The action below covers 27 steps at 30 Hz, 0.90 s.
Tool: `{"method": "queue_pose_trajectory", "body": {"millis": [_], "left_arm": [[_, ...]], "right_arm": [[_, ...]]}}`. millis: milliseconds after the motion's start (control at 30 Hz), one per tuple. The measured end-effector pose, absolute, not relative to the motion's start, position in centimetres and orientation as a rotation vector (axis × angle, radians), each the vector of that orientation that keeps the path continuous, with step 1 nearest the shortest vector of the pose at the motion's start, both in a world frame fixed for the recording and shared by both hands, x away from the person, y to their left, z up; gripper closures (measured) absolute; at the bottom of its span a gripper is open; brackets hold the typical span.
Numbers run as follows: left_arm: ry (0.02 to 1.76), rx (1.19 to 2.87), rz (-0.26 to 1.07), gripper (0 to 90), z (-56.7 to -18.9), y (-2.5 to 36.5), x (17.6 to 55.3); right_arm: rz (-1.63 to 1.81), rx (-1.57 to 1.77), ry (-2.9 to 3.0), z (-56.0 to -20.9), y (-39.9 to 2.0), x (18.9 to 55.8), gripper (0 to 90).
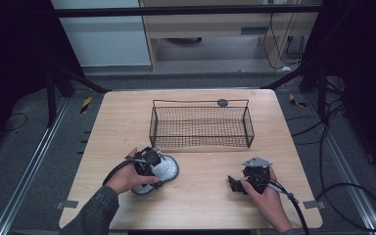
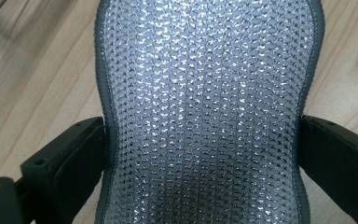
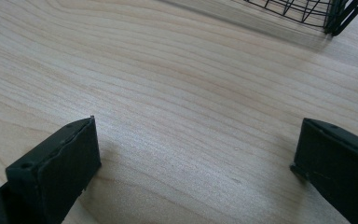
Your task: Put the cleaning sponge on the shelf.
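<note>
A silver, sparkly mesh pad (image 1: pixel 165 170) with a grey rim lies flat on the wooden table (image 1: pixel 196 205) at the front left. My left gripper (image 1: pixel 150 163) is held over it by a hand. In the left gripper view the pad (image 2: pixel 205 70) runs between the two black jaws, and the left gripper (image 2: pixel 203 154) is open, its jaws flanking the pad's narrow waist right at its edges. My right gripper (image 1: pixel 234 185) sits at the front right in the other hand. The right gripper (image 3: pixel 198 158) is open over bare wood with nothing between its jaws.
An empty black wire basket (image 1: pixel 200 138) stands at the middle back of the table, beyond both grippers; its corner (image 3: pixel 307 9) shows in the right gripper view. Cables trail from both grippers toward the table's front edge. Dark frame posts flank the table.
</note>
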State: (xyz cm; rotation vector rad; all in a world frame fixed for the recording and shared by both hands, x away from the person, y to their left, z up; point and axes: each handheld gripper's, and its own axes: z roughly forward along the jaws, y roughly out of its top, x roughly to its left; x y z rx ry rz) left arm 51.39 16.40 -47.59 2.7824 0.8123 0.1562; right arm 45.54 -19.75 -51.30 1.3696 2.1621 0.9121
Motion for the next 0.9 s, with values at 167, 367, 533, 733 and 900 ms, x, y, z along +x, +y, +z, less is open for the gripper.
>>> {"method": "queue_pose_trajectory", "body": {"millis": [167, 367, 533, 733, 900], "left_arm": [[0.816, 2.778, 0.14, 1.5, -47.8, 16.5, 51.5], [0.841, 2.757, 0.125, 0.0, -48.1, 16.7, 51.8], [0.82, 2.754, 0.144, 3.6, -47.7, 16.8, 51.7], [0.775, 2.72, 0.208, 4.5, -46.3, 16.8, 51.2], [0.727, 2.702, 0.272, 5.0, -44.7, 16.5, 50.8]], "right_arm": [[0.912, 1.368, 2.164, -51.3, -19.8, 45.5, 0.4], [0.914, 1.366, 2.165, -51.3, -19.8, 45.5, 0.4], [0.915, 1.368, 2.166, -51.3, -19.8, 45.5, 0.4], [0.915, 1.367, 2.166, -51.3, -19.8, 45.5, 0.4], [0.917, 1.366, 2.165, -51.3, -19.8, 45.5, 0.4]]}}
